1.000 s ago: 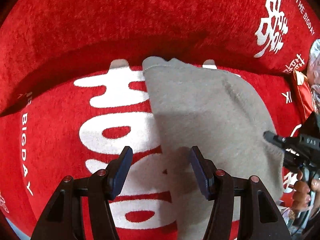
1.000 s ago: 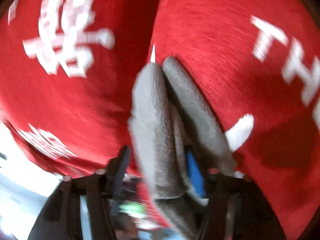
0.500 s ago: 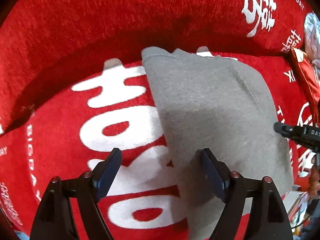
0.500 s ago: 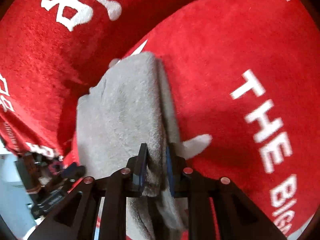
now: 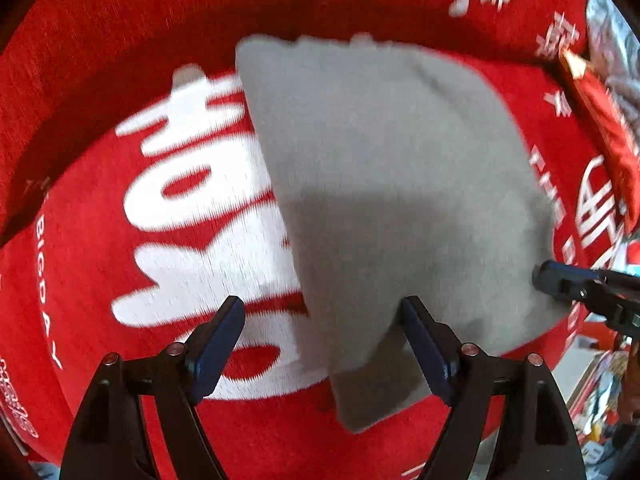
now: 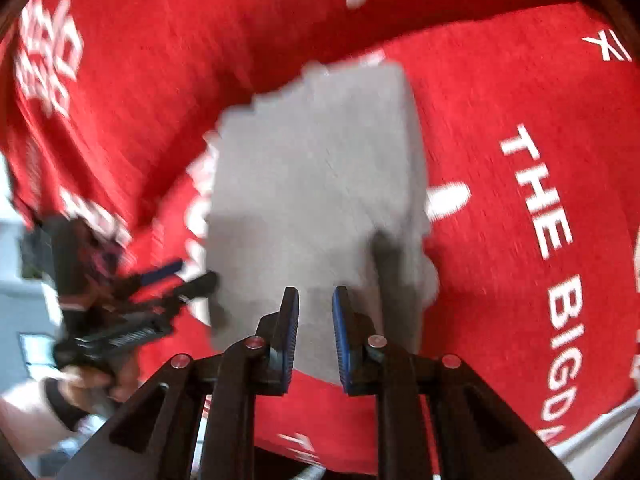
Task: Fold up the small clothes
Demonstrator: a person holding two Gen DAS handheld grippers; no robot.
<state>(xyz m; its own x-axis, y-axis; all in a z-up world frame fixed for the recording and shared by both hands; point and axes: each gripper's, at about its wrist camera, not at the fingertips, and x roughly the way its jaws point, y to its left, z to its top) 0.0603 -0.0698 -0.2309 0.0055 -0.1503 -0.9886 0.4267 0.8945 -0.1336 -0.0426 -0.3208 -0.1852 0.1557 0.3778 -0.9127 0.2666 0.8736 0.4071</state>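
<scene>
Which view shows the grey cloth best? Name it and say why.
Left wrist: the grey cloth lies whole and flat on the red blanket, all edges visible. Right wrist shows it too, blurrier, its near edge behind the right gripper.

right claw point(image 6: 315, 330) parted over folded grey cloth point(image 6: 316, 200).

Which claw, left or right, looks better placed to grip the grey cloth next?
Probably the left claw: it is wide open, with the near edge of the grey cloth lying between its fingers. The right claw hangs over the cloth with only a narrow gap, gripping nothing.
</scene>
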